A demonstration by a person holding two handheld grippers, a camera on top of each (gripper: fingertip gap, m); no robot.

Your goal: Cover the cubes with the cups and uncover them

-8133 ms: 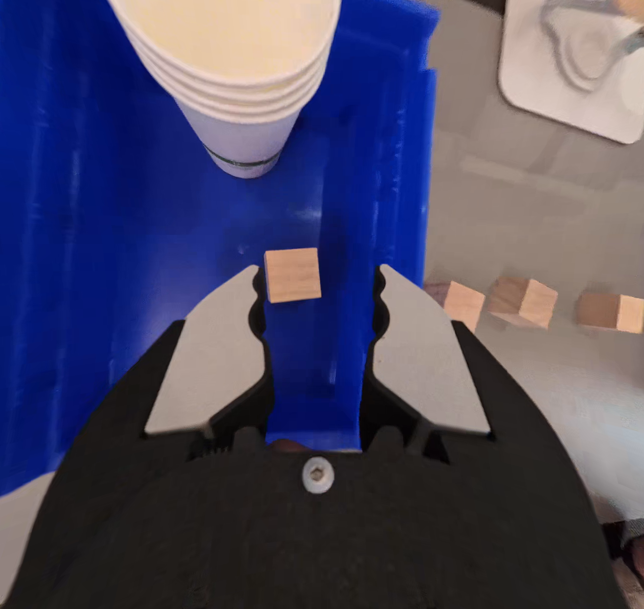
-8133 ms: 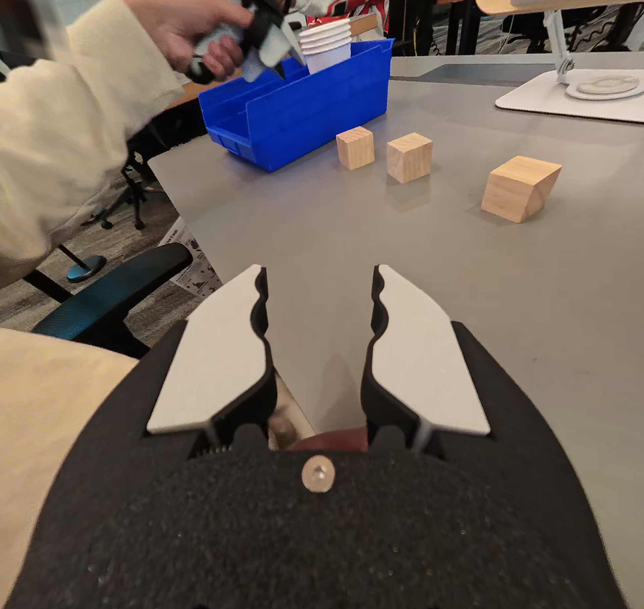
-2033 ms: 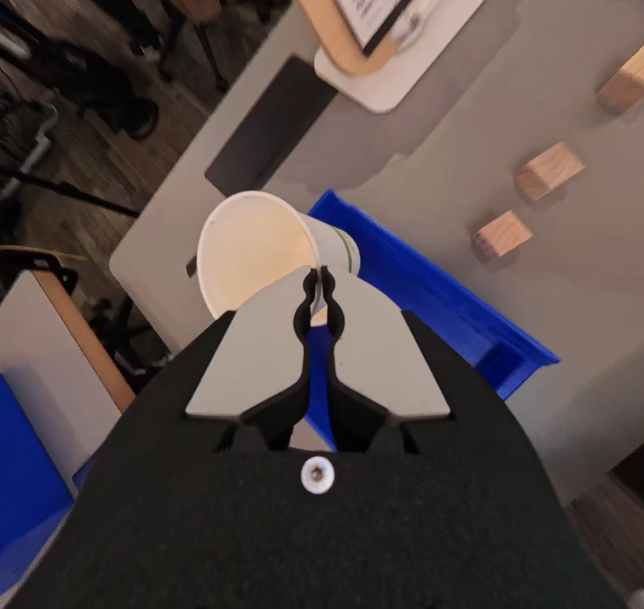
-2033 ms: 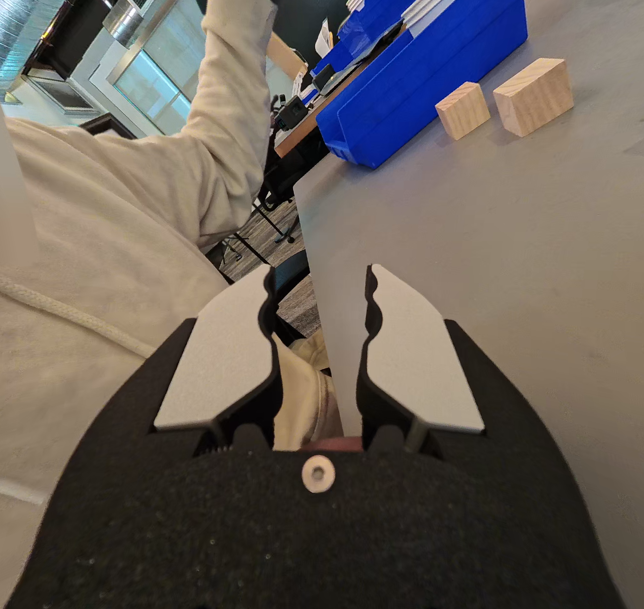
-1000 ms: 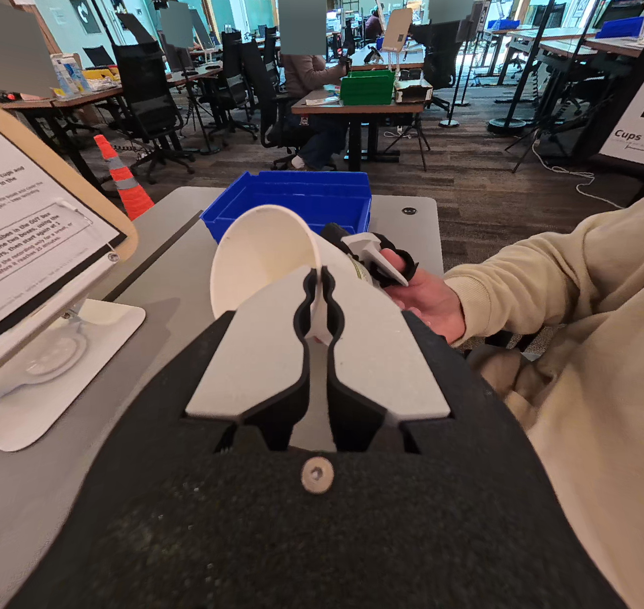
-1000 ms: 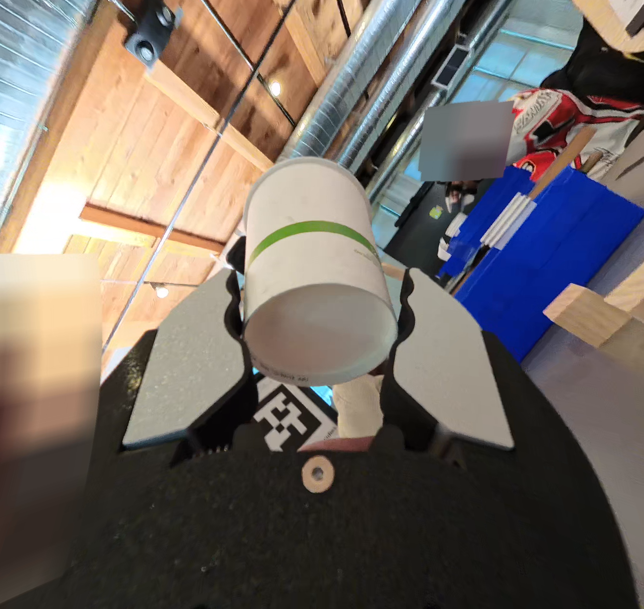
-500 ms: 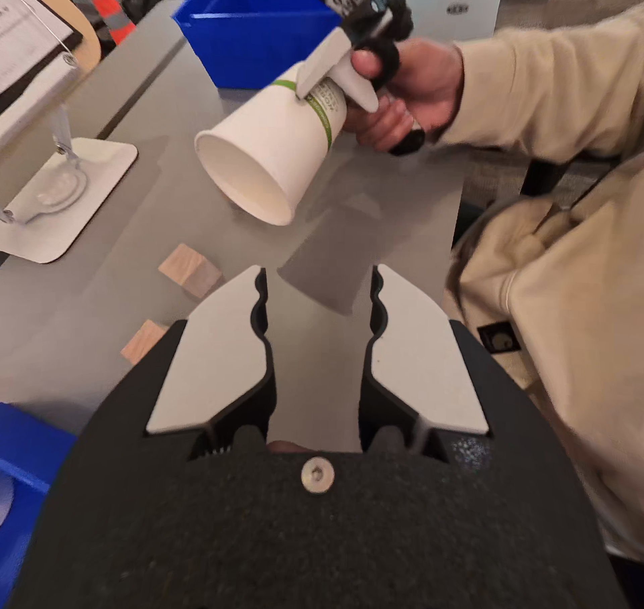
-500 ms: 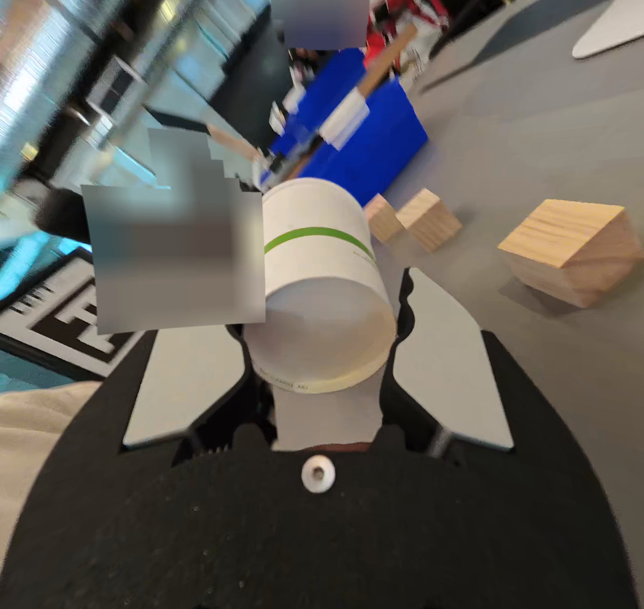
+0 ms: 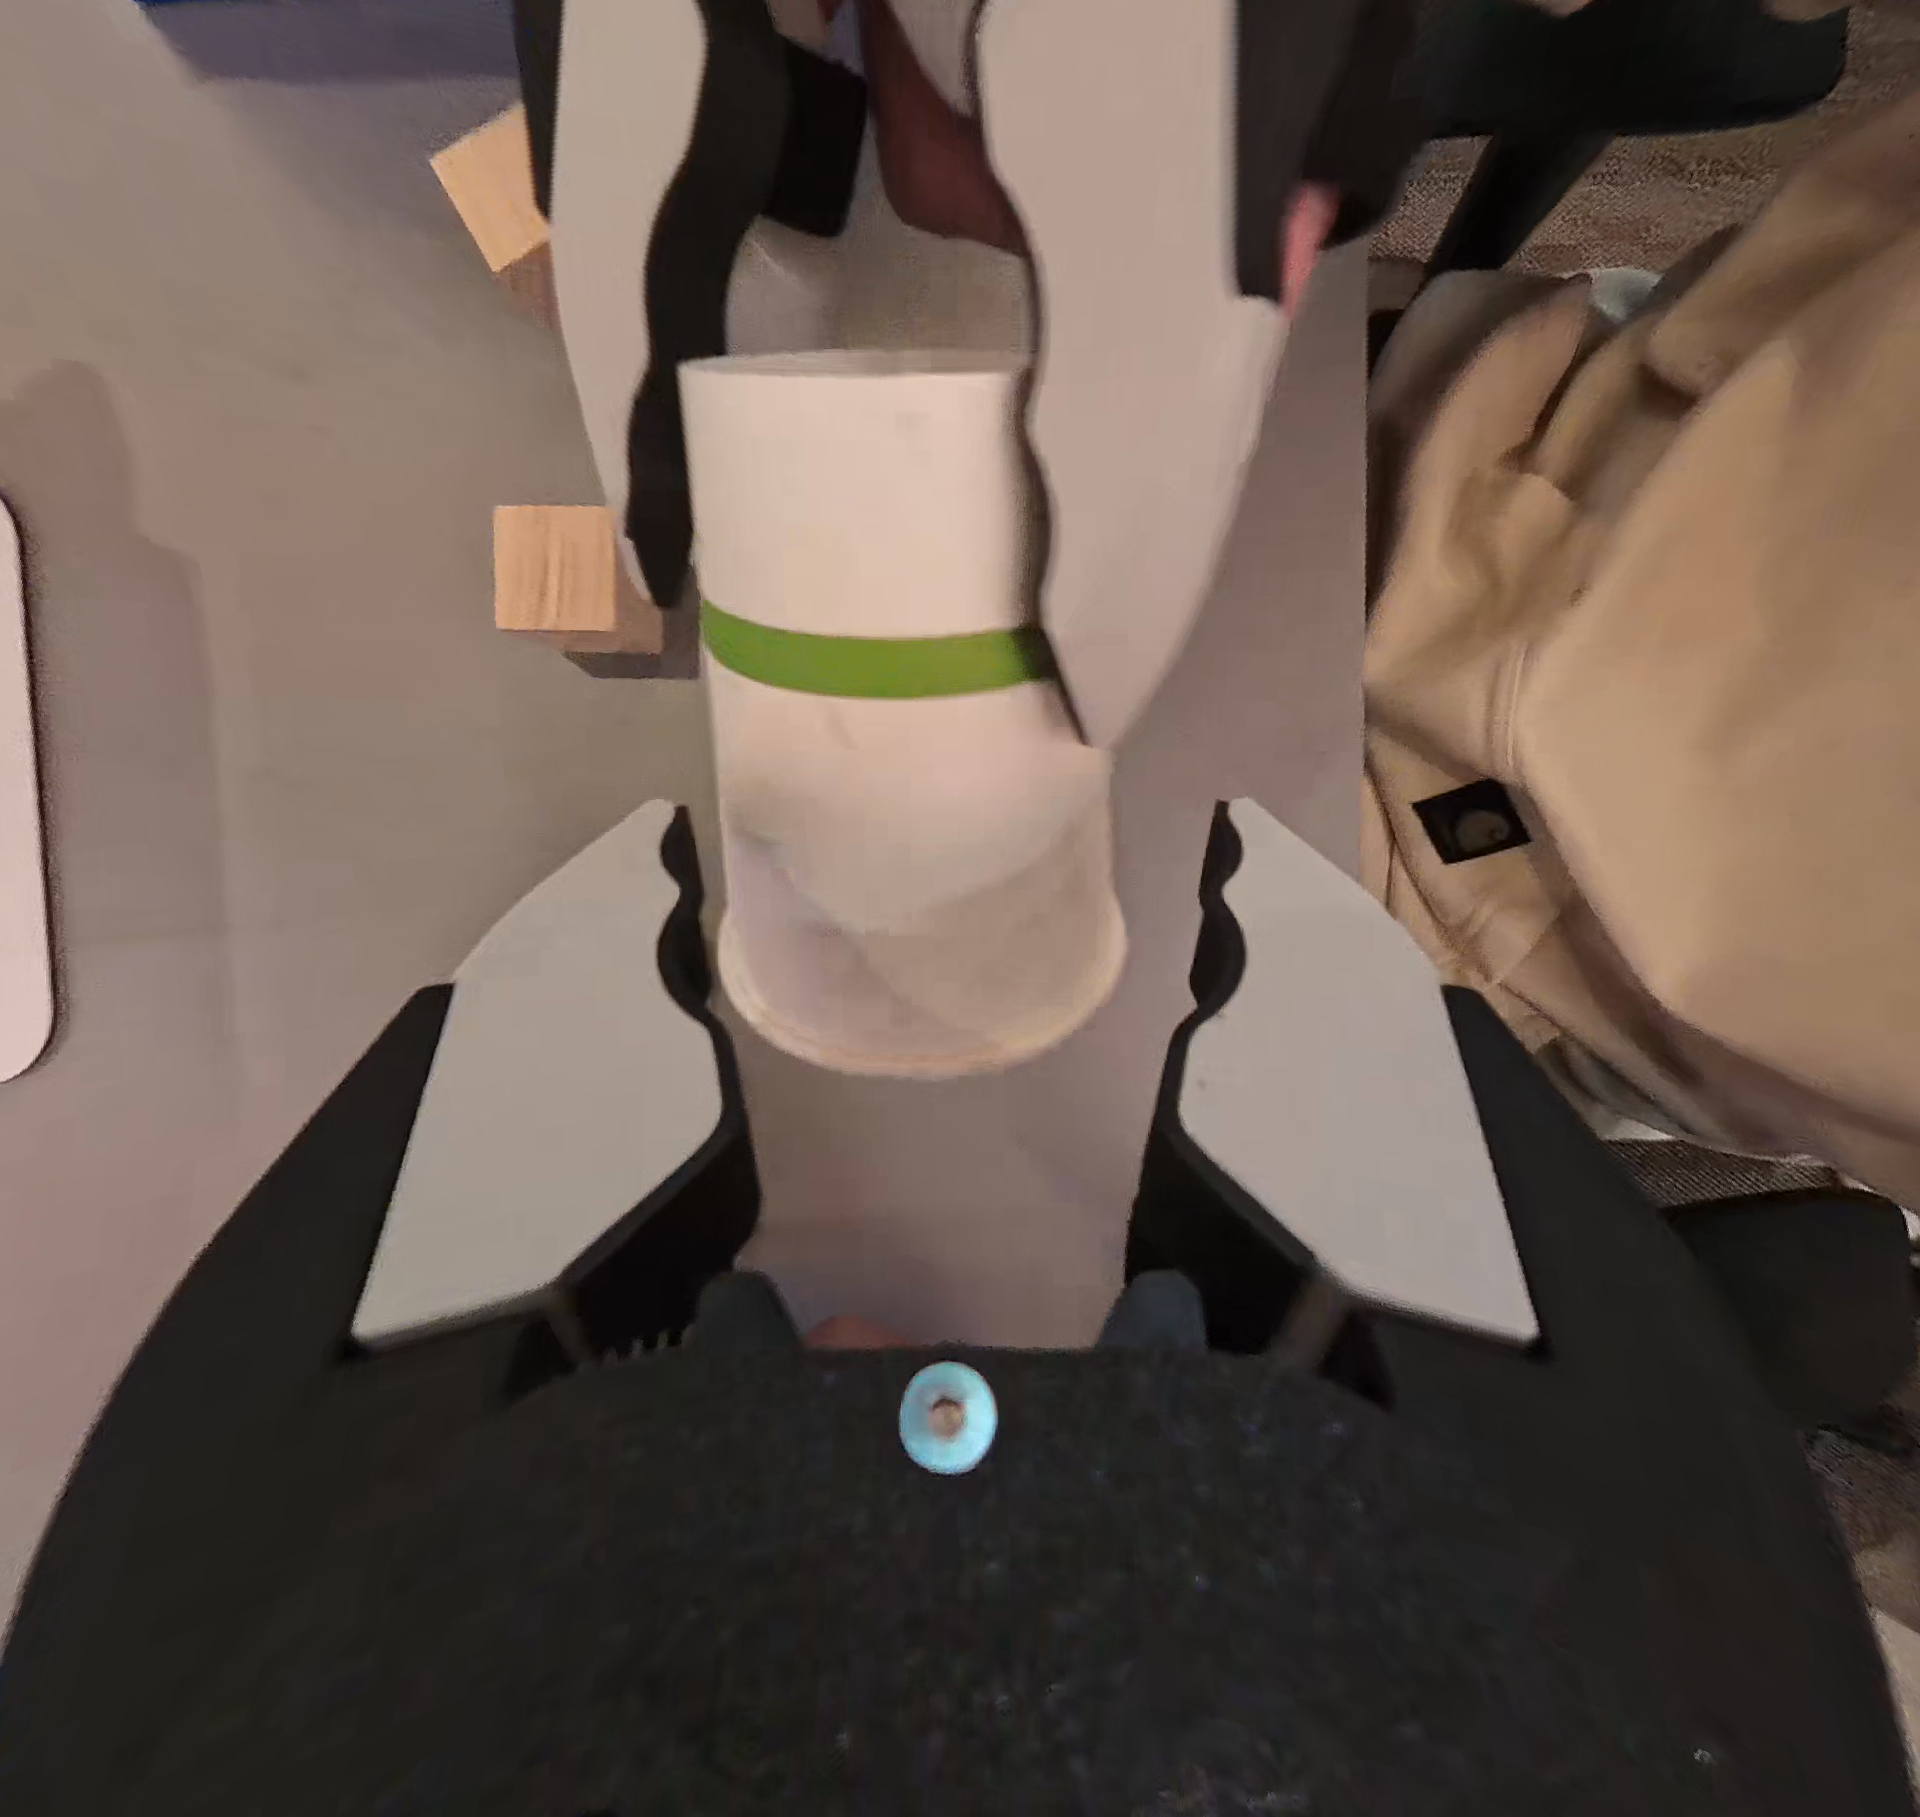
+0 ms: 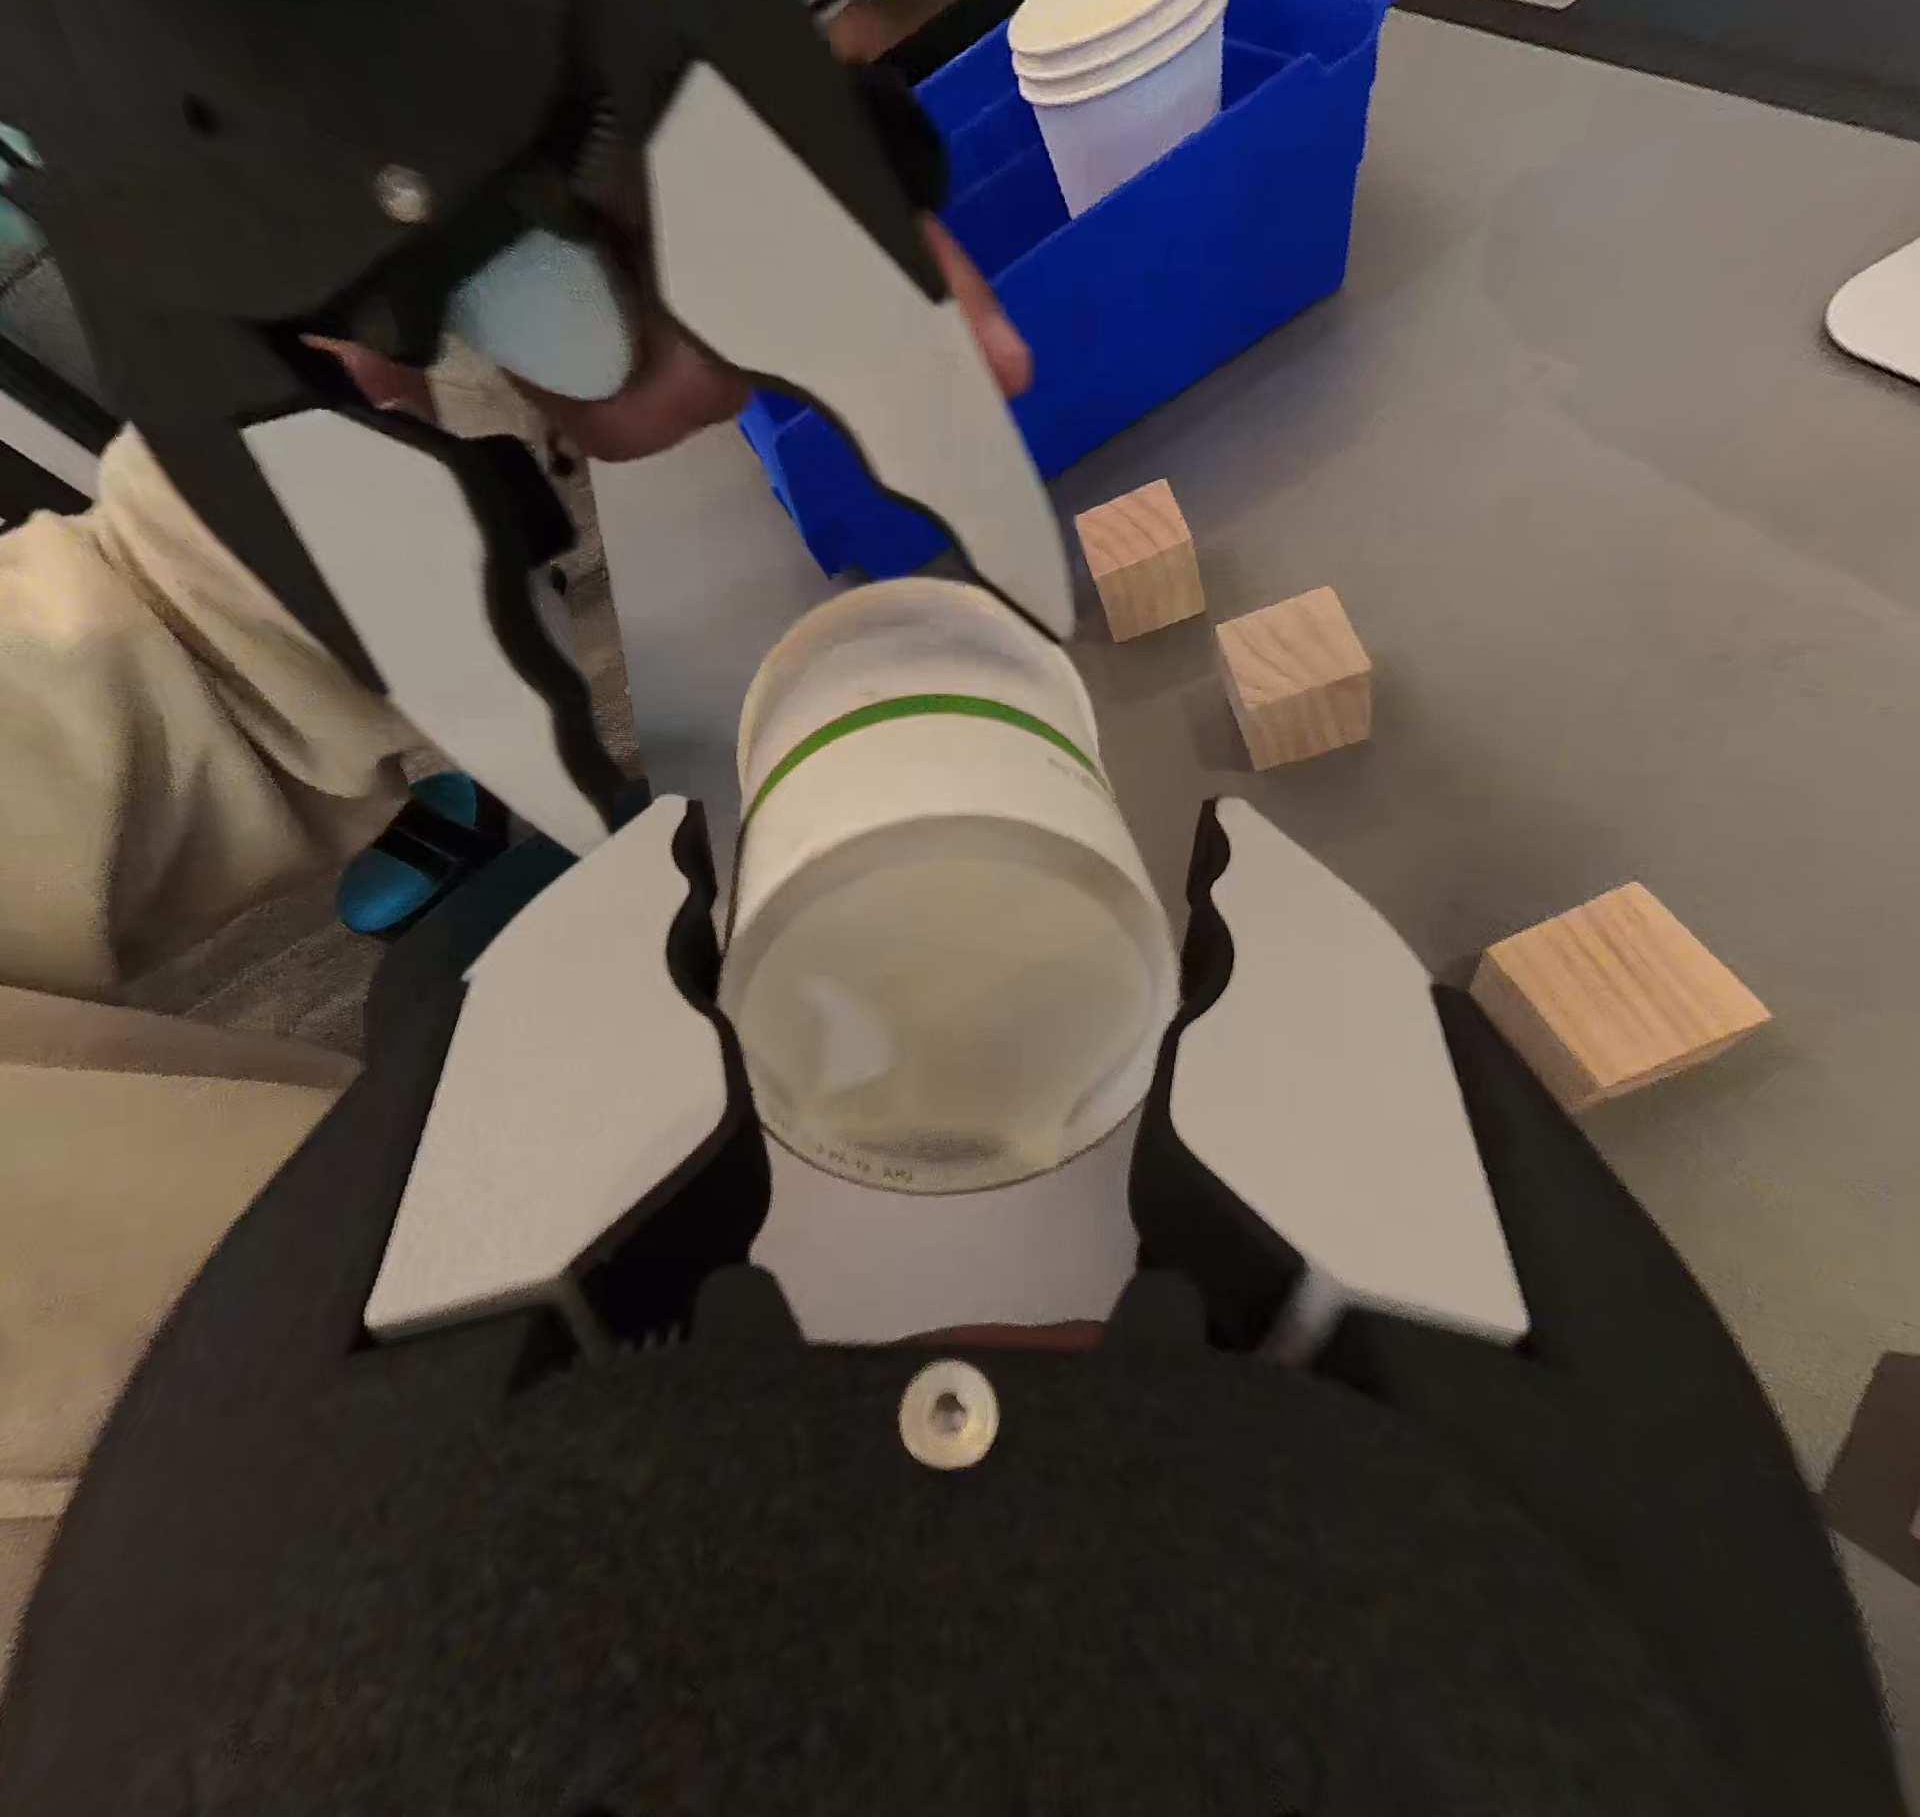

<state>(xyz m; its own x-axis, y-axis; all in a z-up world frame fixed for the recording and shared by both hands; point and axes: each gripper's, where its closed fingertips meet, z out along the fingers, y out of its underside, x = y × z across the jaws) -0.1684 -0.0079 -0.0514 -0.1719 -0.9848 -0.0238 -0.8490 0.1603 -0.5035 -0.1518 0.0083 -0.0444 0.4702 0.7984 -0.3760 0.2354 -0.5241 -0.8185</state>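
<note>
Step in hand: first cover, cup in carriage. The right claw point(image 10: 940, 874) has its two fingers closed against the base end of a white paper cup point(image 10: 935, 894) with a green band; the cup is inverted, mouth pointing down and away toward the table point(image 10: 1558, 541), base toward the camera. The left claw point(image 9: 945, 884) is spread wide and grips nothing; in the left wrist view the cup's rim sits between its fingers without firm contact visible; whether a finger brushes the rim cannot be told.

Targets: three wooden cubes on the table; two small ones, cube A point(image 10: 1141, 558) just beside the blue bin point(image 10: 1164, 302) and cube B point(image 10: 1294, 676) next to it; the large cube point(image 10: 1616, 993) lies apart, nearer the right edge. None is covered. A stack of spare cups point(image 10: 1127, 53) stands in the bin at the far side of the table.

Next move, as judged: carry the cup mouth-down over one cube, level the rim, lower until the rim seats flat around the cube, then release; the left claw should clear the path; a tilted rim risks catching a cube edge and pushing it.

Change from half a second ago: the left claw, then well apart from the cup, now straddles its mouth; the cup has tipped further toward vertical; the cubes have not moved.
</note>
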